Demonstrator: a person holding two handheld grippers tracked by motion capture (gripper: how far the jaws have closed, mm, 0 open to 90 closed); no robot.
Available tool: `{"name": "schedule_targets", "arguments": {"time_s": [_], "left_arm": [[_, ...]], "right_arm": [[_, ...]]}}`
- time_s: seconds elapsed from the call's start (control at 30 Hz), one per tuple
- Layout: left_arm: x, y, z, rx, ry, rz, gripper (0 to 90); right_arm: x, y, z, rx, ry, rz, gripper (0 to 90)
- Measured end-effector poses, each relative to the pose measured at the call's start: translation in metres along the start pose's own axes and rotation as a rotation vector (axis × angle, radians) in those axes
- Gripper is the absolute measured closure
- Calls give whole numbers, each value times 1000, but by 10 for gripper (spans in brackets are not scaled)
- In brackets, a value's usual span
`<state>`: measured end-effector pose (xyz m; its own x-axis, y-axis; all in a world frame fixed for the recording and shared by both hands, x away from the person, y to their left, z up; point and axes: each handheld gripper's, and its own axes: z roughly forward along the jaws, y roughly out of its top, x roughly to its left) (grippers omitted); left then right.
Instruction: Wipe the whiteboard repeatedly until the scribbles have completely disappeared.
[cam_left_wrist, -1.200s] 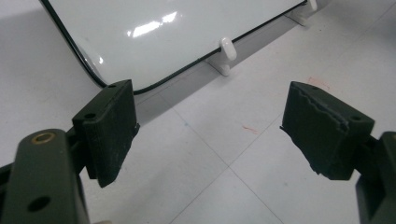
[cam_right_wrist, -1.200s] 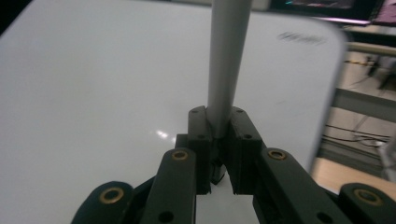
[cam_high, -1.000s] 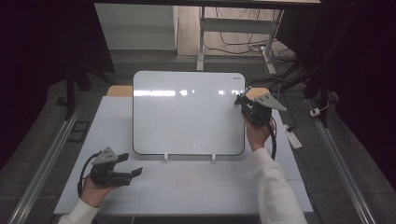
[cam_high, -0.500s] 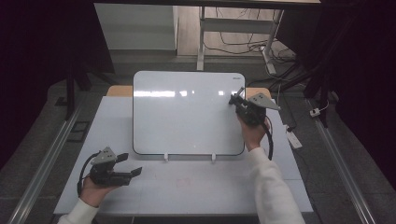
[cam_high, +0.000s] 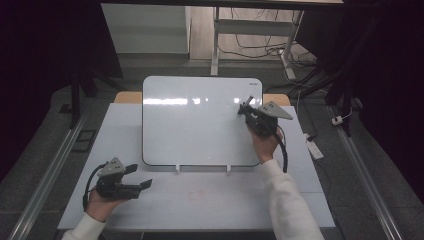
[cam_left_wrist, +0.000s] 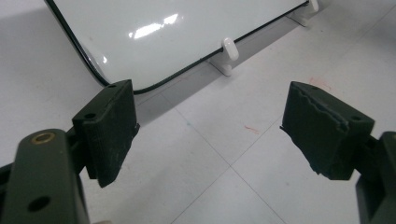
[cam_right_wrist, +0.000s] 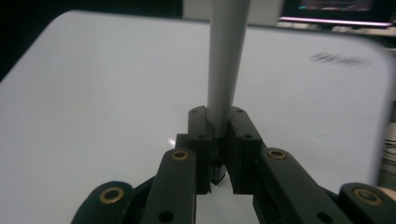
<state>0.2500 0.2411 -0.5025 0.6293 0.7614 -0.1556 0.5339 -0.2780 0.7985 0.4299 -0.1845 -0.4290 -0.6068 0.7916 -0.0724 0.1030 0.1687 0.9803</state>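
My right gripper (cam_right_wrist: 218, 140) has its fingers pinched tight on a grey pen (cam_right_wrist: 227, 60), which runs straight up out of them over the whiteboard (cam_high: 195, 125). From above, that gripper (cam_high: 246, 111) sits at the board's right side, near its top corner. My left gripper (cam_left_wrist: 208, 135) has its fingers spread wide with nothing between them; the board's rounded near corner lies just ahead of them, and bare table (cam_left_wrist: 201, 186) lies under them.
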Motion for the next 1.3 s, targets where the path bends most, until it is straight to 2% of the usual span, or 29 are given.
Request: {"name": "schedule_targets", "arguments": {"time_s": [0.03, 0.1, 0.27, 0.33, 0.47, 0.53, 0.73, 0.83, 0.9, 1.0, 1.3], "left_arm": [[0, 0, 0, -1, 1, 1, 187], [-1, 0, 0, -1, 1, 1, 187], [-3, 1, 0, 0, 1, 7, 187], [-2, 1, 0, -2, 1, 3, 187], [-1, 1, 1, 4, 0, 5, 187], [-2, 1, 1, 3, -2, 9, 187], [-2, 2, 2, 3, -2, 1, 187], [-1, 3, 4, 10, -8, -4, 192], [-1, 3, 5, 14, -9, -5, 192], [-2, 4, 7, 12, -10, -9, 192], [-9, 13, 8, -19, -21, 11, 197]], "right_arm": [[5, -4, -1, 6, 15, -3, 808], [7, -7, -5, 10, 15, -13, 807], [-14, 1, -10, -19, -71, 34, 807], [-15, 0, -10, -21, -70, 40, 807], [2, -10, -10, 30, 26, 0, 807], [7, -15, -14, 54, 58, 0, 807], [2, -15, -43, 35, 31, 38, 807], [4, -18, -59, 37, 32, 34, 807], [7, -20, -68, 42, 41, 38, 807], [10, -24, -79, 52, 68, 70, 807], [29, -38, -101, 151, 133, 63, 806]]}}
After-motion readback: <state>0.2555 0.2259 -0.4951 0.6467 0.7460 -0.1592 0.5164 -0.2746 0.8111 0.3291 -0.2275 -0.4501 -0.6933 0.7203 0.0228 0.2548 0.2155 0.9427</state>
